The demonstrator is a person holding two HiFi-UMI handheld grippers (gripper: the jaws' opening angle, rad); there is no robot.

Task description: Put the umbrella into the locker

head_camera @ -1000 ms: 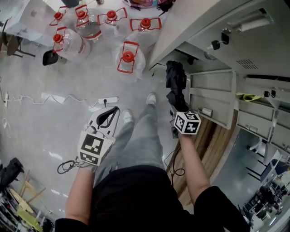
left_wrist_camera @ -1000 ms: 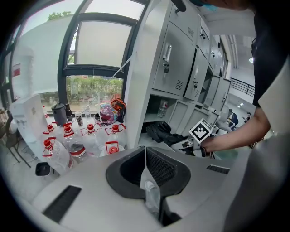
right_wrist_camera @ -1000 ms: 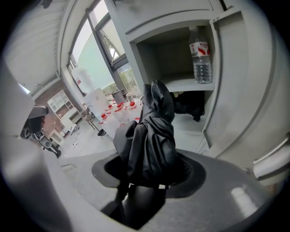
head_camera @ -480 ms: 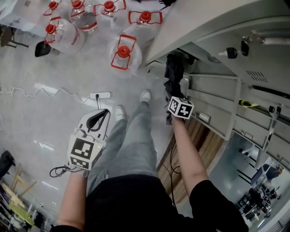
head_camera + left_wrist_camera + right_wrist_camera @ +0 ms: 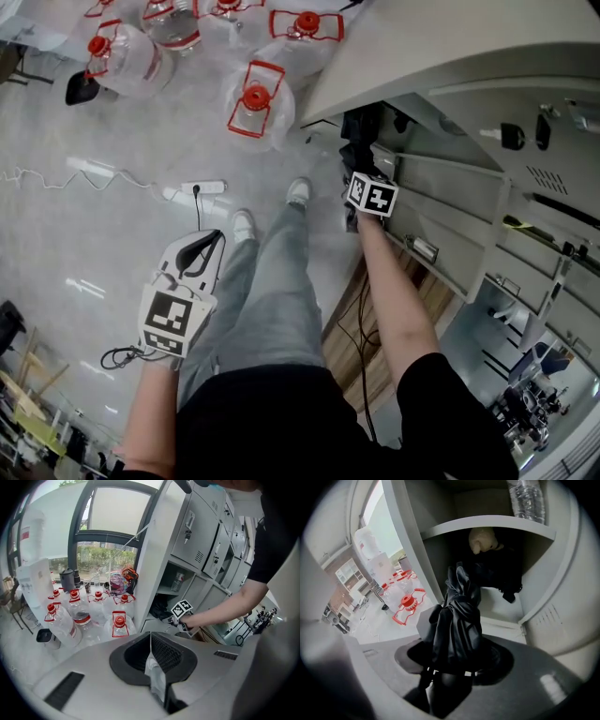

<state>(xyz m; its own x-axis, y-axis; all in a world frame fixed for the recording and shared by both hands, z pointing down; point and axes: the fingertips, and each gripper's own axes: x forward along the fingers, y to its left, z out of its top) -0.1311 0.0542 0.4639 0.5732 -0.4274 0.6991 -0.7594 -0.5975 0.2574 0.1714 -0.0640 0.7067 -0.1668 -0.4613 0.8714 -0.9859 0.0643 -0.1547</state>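
Umbrella (image 5: 457, 620): black, folded, pinched near its lower end by the right gripper (image 5: 450, 667). The jaws have just been opened slightly wider, but the umbrella sits between them and the pads are pressed on its fabric. In the right gripper view its body rises toward 12 o'clock. Its far end is seen against the mouth of an open locker (image 5: 543, 588) compartment. Whether the end has crossed the sill cannot be told.

Inside that compartment a dark bundle (image 5: 499, 576) is noted at 1 o'clock of the umbrella's top, on the compartment floor. A beige soft toy (image 5: 483, 541) is seen above it, just under the shelf (image 5: 497, 524). A clear plastic bottle (image 5: 527, 498) stands on that shelf.

In the head view the right gripper (image 5: 361, 183) is held at 1 o'clock of the person's legs (image 5: 272, 291), with the umbrella (image 5: 361, 141) at the locker's (image 5: 441, 56) base.

The left gripper (image 5: 202, 248) is held apart at 8 o'clock of the right one. Its jaws are pressed together, with nothing between them in the left gripper view (image 5: 152, 653).

Water jugs (image 5: 258, 103) with red handles stand on the floor at 11 o'clock. A power strip (image 5: 202, 187) lies at 12 o'clock of the left gripper.
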